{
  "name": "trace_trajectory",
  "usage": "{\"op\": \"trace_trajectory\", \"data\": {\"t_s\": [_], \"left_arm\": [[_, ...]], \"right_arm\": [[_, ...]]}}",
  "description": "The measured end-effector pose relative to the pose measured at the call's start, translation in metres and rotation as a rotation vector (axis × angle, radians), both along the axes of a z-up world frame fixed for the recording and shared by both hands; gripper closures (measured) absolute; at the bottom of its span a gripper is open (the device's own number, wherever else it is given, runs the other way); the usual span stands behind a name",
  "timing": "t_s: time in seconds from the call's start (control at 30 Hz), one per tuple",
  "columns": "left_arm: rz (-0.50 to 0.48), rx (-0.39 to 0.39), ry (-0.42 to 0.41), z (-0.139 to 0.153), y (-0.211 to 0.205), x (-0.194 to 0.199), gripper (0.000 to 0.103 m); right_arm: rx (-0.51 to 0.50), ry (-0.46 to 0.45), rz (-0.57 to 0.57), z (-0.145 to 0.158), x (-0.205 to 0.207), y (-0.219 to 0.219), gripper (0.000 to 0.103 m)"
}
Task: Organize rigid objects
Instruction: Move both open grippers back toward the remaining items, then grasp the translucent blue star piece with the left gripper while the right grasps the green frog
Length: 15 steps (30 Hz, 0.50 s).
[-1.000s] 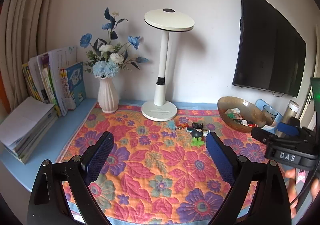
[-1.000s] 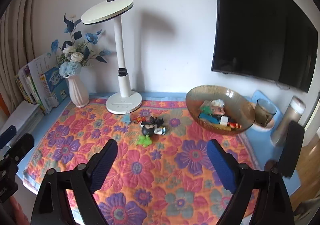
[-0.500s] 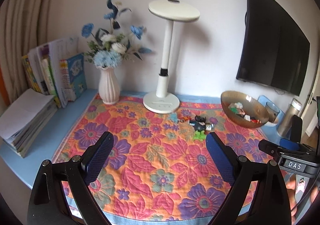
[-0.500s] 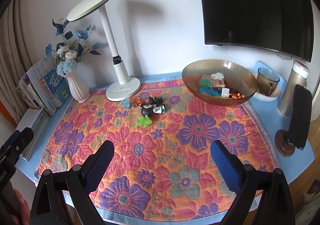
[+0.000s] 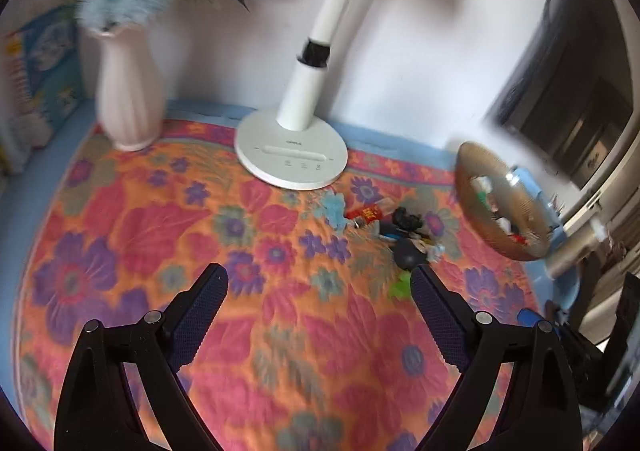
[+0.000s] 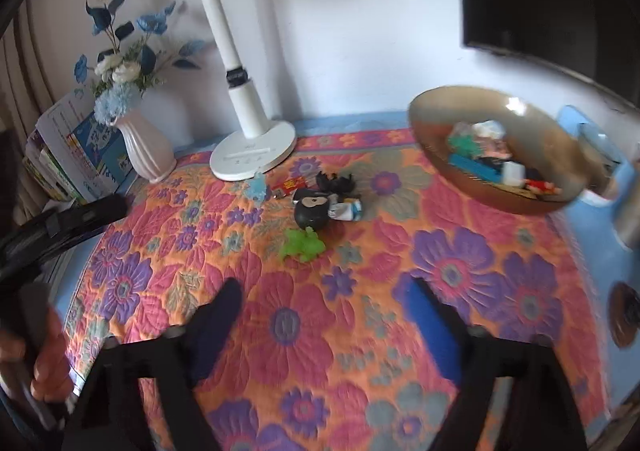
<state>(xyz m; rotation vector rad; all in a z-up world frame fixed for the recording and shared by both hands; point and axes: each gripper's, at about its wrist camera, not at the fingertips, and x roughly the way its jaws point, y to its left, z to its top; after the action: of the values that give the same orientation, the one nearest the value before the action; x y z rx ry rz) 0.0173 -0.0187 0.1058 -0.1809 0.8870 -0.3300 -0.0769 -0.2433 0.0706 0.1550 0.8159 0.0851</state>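
Both grippers have dropped closer to the flowery cloth (image 6: 472,263), so picking up looks about to start: the left gripper (image 5: 318,291) is wide apart and empty, the right gripper (image 6: 324,297) is closing on nothing, and the little toys (image 6: 316,207) lie just ahead, left of the bowl (image 6: 440,155).

A cloth (image 6: 280,331) covers the bench. The vase (image 6: 150,155) stands at its back left, the lamp (image 6: 252,155) beside it, toys (image 6: 320,203) before the lamp, the bowl (image 6: 496,187) right.
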Motion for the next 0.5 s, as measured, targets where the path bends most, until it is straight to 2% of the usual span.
{"op": "trace_trajectory", "data": {"t_s": [0.1,0.23,0.33,0.37,0.5], "left_arm": [[-0.048,0.045,0.009,-0.017,-0.022,0.031,0.012],[-0.088,0.044,0.049,-0.041,-0.04,0.06,0.017],[-0.085,0.051,0.069,-0.056,-0.045,0.076,0.019],[-0.085,0.049,0.075,-0.061,-0.046,0.08,0.022],[-0.08,0.042,0.085,-0.074,-0.051,0.094,0.023]], "right_arm": [[0.019,0.04,0.029,-0.019,0.021,0.001,0.03],[0.0,0.095,0.069,-0.039,0.047,0.009,0.034],[-0.003,0.102,0.078,-0.047,0.059,0.014,0.036],[0.004,0.112,0.077,-0.05,0.065,0.016,0.036],[0.033,0.115,0.079,-0.056,0.079,0.023,0.036]]}}
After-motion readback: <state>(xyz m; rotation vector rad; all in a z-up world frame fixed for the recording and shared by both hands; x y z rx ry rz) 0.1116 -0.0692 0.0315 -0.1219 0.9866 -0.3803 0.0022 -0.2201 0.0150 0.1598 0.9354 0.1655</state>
